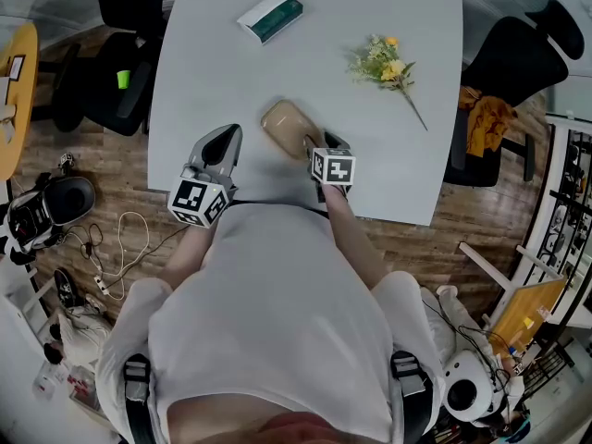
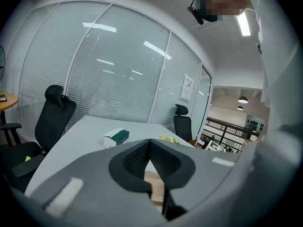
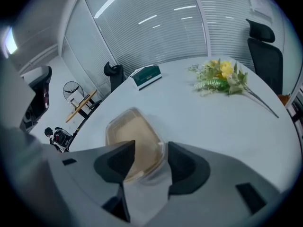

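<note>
We see the container (image 1: 289, 126) by the table's (image 1: 388, 7) near edge, with bare top beyond it and its long axis pointing boxward (image 1: 270, 16). The right gripper (image 3: 147, 150) stands wide astride its end, and the left gripper (image 2: 150, 143) is closed beside it.

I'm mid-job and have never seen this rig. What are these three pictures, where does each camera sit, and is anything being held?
There is no robot arm: a person holds a two-jaw gripper in each hand. The head view looks steeply down from the person's head onto a white table. The other two views each ride on one gripper and look along its jaws.

On the table lie a tan lidded container, a bunch of flowers and a white-and-green box.

The left gripper has its jaws together and holds nothing. The right gripper has its jaws apart, with the container's near end between them. Whether they touch it, I cannot tell.
</note>
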{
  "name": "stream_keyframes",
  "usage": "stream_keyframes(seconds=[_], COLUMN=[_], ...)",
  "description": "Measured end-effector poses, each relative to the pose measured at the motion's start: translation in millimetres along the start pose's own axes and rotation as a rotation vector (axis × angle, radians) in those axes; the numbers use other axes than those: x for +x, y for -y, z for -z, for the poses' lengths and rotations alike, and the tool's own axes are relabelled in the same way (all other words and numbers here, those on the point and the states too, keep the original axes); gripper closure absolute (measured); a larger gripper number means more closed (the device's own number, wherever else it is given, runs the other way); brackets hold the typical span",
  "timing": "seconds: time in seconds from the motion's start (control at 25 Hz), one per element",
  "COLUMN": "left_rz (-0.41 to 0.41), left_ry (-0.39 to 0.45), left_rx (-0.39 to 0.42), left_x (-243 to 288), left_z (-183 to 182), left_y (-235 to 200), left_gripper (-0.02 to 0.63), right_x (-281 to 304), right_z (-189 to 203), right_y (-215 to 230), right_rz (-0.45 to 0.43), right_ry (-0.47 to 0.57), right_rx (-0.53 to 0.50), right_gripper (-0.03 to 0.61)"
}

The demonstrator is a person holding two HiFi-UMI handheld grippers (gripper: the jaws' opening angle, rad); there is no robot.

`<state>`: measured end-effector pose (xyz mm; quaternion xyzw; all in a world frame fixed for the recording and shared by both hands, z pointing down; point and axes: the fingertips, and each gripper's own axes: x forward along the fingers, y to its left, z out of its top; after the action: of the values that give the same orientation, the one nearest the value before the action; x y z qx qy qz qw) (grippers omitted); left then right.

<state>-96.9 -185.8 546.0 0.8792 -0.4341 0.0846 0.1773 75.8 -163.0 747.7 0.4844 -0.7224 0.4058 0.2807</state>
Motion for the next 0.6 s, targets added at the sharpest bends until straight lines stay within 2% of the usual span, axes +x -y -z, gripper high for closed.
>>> stream_keyframes(seconds=[0.6], left_rz=[0.005], left_ry=[0.014], left_rx=[0.01], left_x=[-7], left_z=[-3], left_y=[4], left_gripper=[0.603], right_x=[-18], right_z=[-10], right_y=[2], right_rz=[0.046], right_ry=[0.054], right_rx=[-0.003], right_gripper=[0.403])
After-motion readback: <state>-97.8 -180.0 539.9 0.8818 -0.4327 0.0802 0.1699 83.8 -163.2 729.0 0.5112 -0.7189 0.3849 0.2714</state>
